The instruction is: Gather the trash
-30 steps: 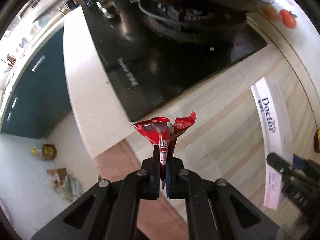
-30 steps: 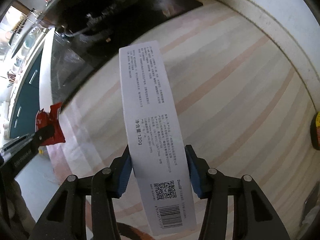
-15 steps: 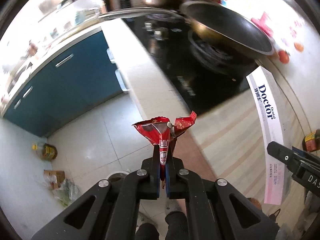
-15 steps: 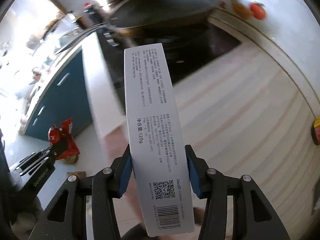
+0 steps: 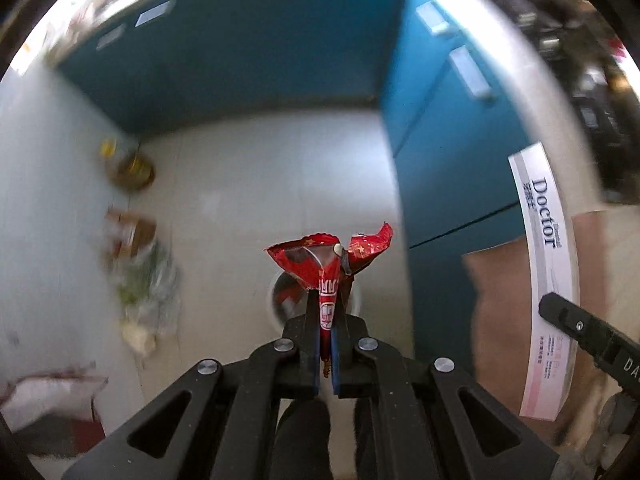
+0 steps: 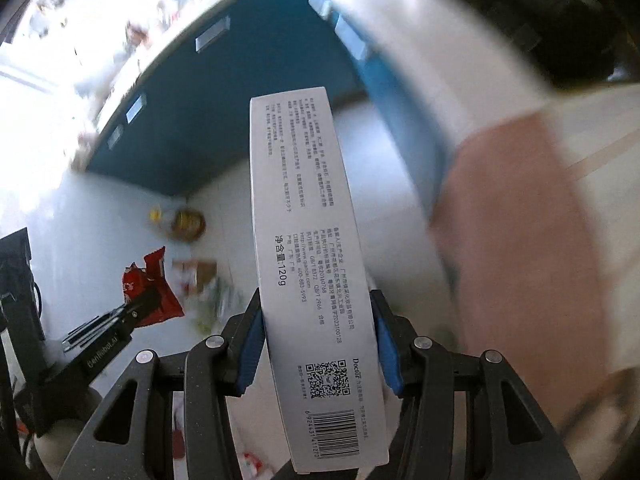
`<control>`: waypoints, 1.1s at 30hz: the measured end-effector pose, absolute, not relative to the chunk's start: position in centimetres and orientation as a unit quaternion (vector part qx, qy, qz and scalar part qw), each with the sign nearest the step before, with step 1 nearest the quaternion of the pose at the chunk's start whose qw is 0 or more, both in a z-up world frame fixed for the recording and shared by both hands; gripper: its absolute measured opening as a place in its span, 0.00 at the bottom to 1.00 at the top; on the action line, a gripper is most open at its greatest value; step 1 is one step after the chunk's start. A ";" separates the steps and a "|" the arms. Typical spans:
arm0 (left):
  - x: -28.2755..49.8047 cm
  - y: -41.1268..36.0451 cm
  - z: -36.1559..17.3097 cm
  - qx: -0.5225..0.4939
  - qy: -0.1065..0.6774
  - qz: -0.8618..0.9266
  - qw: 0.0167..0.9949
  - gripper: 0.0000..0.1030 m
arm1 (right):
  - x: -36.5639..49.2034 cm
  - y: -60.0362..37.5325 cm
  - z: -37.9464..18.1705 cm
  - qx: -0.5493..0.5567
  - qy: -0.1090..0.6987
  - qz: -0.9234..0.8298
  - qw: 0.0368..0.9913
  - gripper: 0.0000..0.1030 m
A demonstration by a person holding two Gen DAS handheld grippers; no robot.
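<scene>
The red wrapper is sitting pinched in the left tool, whose fingers are clamped together on its twisted lower end while its torn top is flaring open above a round white bin on the floor. The white toothpaste box is standing lengthwise in the right tool, whose blue-padded fingers are gripping its two long sides. Both tools are hanging beside the blue cabinets, with a yellow bottle and blurred bags lying against the wall.
</scene>
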State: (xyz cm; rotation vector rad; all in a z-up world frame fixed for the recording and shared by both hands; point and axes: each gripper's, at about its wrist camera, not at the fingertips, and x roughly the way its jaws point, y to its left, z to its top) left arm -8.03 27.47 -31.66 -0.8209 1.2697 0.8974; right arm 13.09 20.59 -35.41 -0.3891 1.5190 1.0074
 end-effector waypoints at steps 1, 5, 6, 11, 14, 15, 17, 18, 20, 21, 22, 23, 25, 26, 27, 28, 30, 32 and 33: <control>-9.2 27.9 -34.0 -0.369 0.563 0.395 0.625 0.01 | 12.0 21.1 -37.3 -0.172 0.664 0.431 0.587 0.50; -12.7 29.0 -44.3 -0.405 0.589 0.394 0.578 0.01 | 7.7 22.8 -47.9 -0.201 0.711 0.409 0.536 0.50; -13.4 29.1 -47.1 -0.415 0.595 0.390 0.567 0.01 | 6.9 23.2 -50.7 -0.209 0.720 0.403 0.524 0.50; -15.4 29.7 -59.8 -0.449 0.618 0.372 0.527 0.02 | 2.8 24.5 -65.8 -0.241 0.771 0.367 0.461 0.50; -16.0 30.1 -67.4 -0.468 0.630 0.356 0.507 0.03 | 1.7 24.8 -72.9 -0.262 0.784 0.353 0.438 0.50; -16.2 30.0 -68.8 -0.471 0.633 0.353 0.503 0.05 | 1.3 24.9 -74.9 -0.270 0.786 0.348 0.434 0.50; -16.3 30.1 -72.0 -0.483 0.638 0.339 0.494 0.06 | 0.9 24.9 -78.9 -0.288 0.790 0.341 0.420 0.50; -16.4 30.0 -73.6 -0.487 0.642 0.335 0.488 0.07 | 0.8 24.9 -80.3 -0.293 0.793 0.335 0.416 0.50; -16.4 29.9 -74.7 -0.484 0.643 0.337 0.488 0.07 | 0.7 25.1 -82.6 -0.304 0.797 0.332 0.402 0.51; -16.4 29.8 -74.9 -0.484 0.641 0.337 0.491 0.07 | 0.4 25.1 -83.4 -0.311 0.799 0.328 0.396 0.52; -16.5 29.7 -74.7 -0.484 0.638 0.339 0.493 0.19 | 0.6 24.8 -83.9 -0.315 0.798 0.327 0.396 0.66; -16.7 29.7 -74.4 -0.483 0.635 0.342 0.497 0.33 | 1.2 26.2 -84.5 -0.319 0.795 0.328 0.397 0.74; -16.7 29.6 -73.9 -0.480 0.633 0.343 0.501 1.00 | 1.4 26.2 -84.5 -0.325 0.788 0.327 0.408 0.85; -16.7 29.6 -73.6 -0.475 0.631 0.349 0.504 1.00 | 1.8 26.2 -84.2 -0.325 0.786 0.327 0.413 0.85; -16.8 29.5 -73.1 -0.471 0.629 0.354 0.508 1.00 | 2.0 26.0 -83.7 -0.327 0.781 0.327 0.420 0.85; -16.7 29.5 -72.9 -0.470 0.629 0.354 0.508 1.00 | 2.3 25.9 -83.5 -0.332 0.776 0.325 0.426 0.86; -16.6 29.6 -72.3 -0.467 0.625 0.365 0.508 1.00 | 2.8 26.1 -82.4 -0.348 0.760 0.325 0.442 0.88; -16.9 29.6 -71.5 -0.458 0.624 0.377 0.508 1.00 | 2.8 26.4 -81.1 -0.373 0.733 0.329 0.464 0.95; -17.1 29.7 -71.0 -0.457 0.622 0.381 0.509 1.00 | 2.8 26.6 -80.6 -0.383 0.720 0.332 0.475 0.97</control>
